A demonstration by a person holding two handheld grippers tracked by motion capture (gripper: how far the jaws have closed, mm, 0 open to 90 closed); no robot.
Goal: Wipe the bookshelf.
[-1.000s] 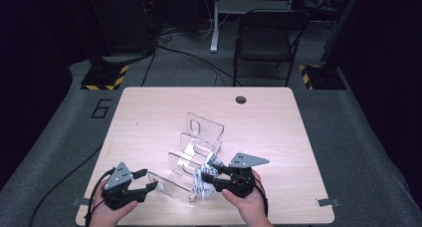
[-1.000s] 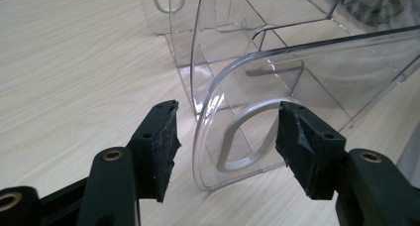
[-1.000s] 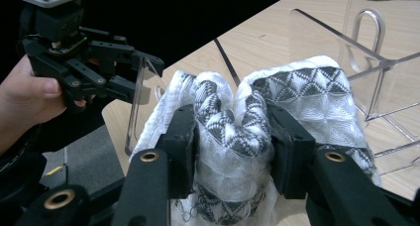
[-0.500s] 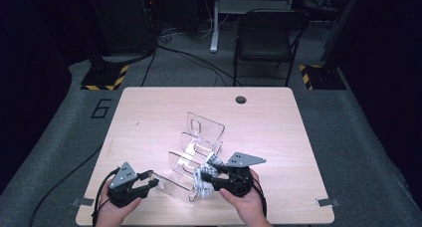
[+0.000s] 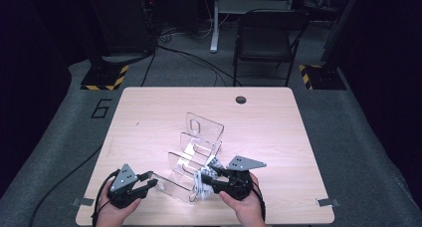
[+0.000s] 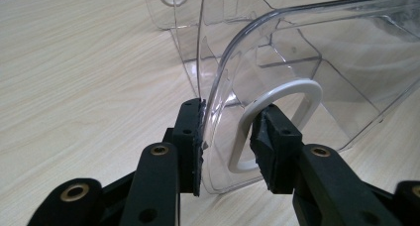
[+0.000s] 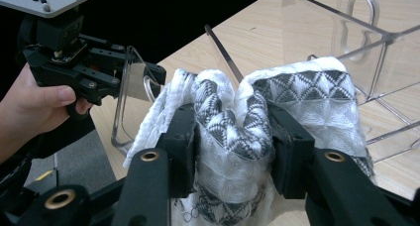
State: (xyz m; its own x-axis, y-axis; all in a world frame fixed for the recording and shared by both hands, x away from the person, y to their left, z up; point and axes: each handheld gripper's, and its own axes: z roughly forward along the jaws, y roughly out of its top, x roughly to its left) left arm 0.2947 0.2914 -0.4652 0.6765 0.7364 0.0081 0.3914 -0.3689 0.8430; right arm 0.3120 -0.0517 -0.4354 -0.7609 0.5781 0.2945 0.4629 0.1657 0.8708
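Observation:
A clear plastic rack [image 5: 196, 142] with several dividers stands in the middle of the wooden table [image 5: 144, 117]. My left gripper [image 5: 152, 179] is at its near left end. Its jaws have just been closing, and in the left gripper view [image 6: 228, 137] the pads [image 6: 193, 132] now touch both sides of the end panel [image 6: 277, 62], by the white-rimmed handle cutout. My right gripper [image 5: 208, 179], at the rack's near right side, is shut on a bunched white and grey patterned cloth [image 7: 307, 87], which its jaws [image 7: 230, 132] squeeze. The left gripper [image 7: 143, 80] also shows there, on the panel.
A black chair [image 5: 266, 38] stands beyond the table's far edge, with yellow-and-black striped stand bases [image 5: 104, 77] on the floor at either side. A round cable hole [image 5: 241, 99] sits near the table's far edge. Both hands work close to the near edge.
The left gripper's jaws, wide at first, have narrowed onto the rack's end panel. The right gripper has kept its hold on the cloth and stayed in place.

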